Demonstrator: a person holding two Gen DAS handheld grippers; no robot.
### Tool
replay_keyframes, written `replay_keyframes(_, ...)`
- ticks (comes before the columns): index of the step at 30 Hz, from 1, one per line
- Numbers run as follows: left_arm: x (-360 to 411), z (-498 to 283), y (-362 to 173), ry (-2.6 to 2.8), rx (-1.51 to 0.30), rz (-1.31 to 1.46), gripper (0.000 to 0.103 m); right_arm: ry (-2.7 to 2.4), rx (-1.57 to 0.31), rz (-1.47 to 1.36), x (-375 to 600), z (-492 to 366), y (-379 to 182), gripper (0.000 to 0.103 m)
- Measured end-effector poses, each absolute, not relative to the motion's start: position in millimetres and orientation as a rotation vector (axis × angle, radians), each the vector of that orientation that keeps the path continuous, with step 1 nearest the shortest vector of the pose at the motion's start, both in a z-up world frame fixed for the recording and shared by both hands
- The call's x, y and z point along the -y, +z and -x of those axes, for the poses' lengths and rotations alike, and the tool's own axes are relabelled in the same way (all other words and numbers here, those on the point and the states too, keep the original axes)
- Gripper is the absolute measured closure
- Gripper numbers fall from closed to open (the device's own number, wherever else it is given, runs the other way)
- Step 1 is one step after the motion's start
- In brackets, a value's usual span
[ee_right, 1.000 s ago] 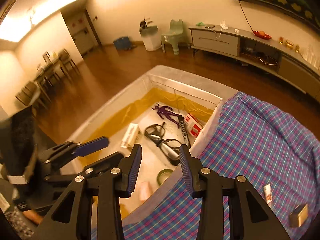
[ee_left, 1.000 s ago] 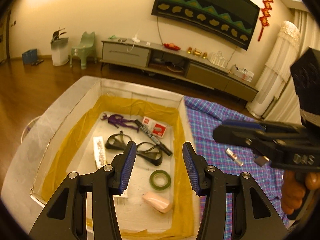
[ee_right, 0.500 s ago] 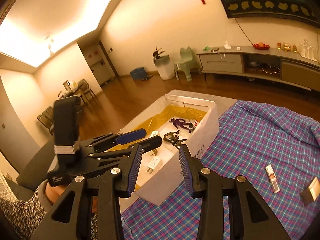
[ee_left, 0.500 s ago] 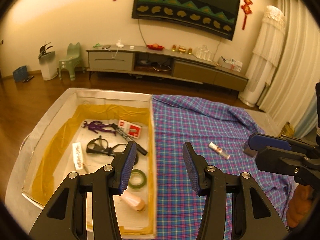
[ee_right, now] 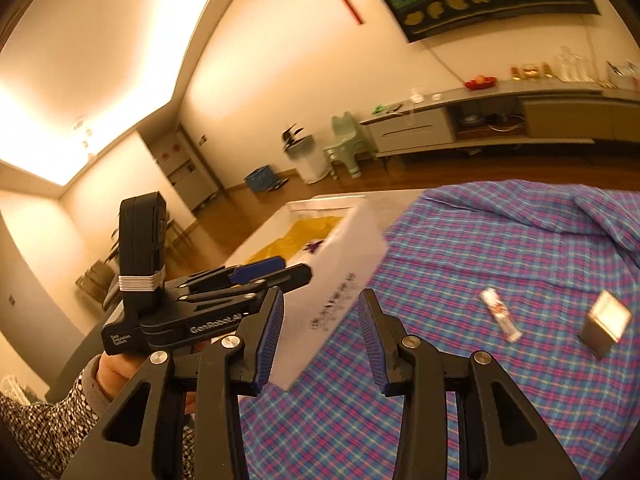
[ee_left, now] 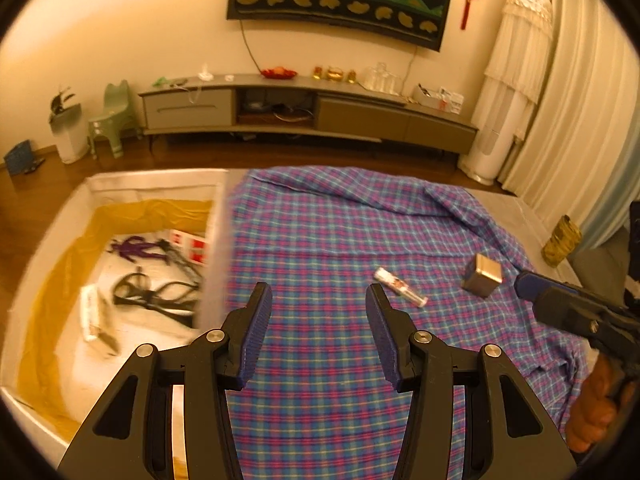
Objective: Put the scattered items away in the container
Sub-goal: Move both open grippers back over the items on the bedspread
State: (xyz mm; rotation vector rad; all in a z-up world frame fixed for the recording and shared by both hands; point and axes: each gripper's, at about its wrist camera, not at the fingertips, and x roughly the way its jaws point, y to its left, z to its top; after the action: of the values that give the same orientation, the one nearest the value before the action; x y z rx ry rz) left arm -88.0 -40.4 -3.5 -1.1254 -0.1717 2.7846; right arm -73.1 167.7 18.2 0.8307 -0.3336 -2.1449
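Observation:
A white box point(ee_left: 216, 240) with a yellow lining stands at the left of the plaid cloth point(ee_left: 328, 240); it holds goggles point(ee_left: 156, 298), a purple figure point(ee_left: 134, 249), a red-and-white pack and other small items. A small white tube point(ee_left: 400, 287) and a small metal box point(ee_left: 482, 276) lie on the cloth. My left gripper point(ee_left: 318, 330) is open and empty above the cloth, just right of the white box's wall. My right gripper point(ee_right: 320, 340) is open and empty; the tube point(ee_right: 500, 314) and metal box point(ee_right: 606, 324) lie to its right.
The white box point(ee_right: 344, 280) sits at the cloth's left edge in the right wrist view, with the left gripper point(ee_right: 276, 272) beside it. A yellow jar point(ee_left: 560, 236) stands at the table's far right. A TV bench point(ee_left: 304, 108) lines the back wall.
Both grippers have swung right, away from the box interior and toward the cloth. The tube and metal box are now closer to centre in both views. Both jaws stay open.

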Motion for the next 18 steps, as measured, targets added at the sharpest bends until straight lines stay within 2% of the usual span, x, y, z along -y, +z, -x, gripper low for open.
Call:
replay_keyframes(9,-17.1,119.7,-29.5,2.638,0.229,1.210,0.048,-2.358,0.558,-0.930,-277.6,114.9,-10.0,0.062)
replay_keyframes(12,-36.4,130.8,-43.4,2.591,0.239,1.255,0.047,-2.443,0.567,-0.992,-302.7,127.6,-17.5,0.056)
replay_keyframes(15,-53.6,141.0,-55.6,2.564,0.221,1.288,0.046,-2.531,0.393,-1.100,-309.9,145.2,-29.8,0.052)
replay_keyframes(18,-76.2,160.6,-70.1,2.541,0.176,1.323,0.045,-2.611,0.137,-1.145,-305.9,159.7,-44.7,0.041)
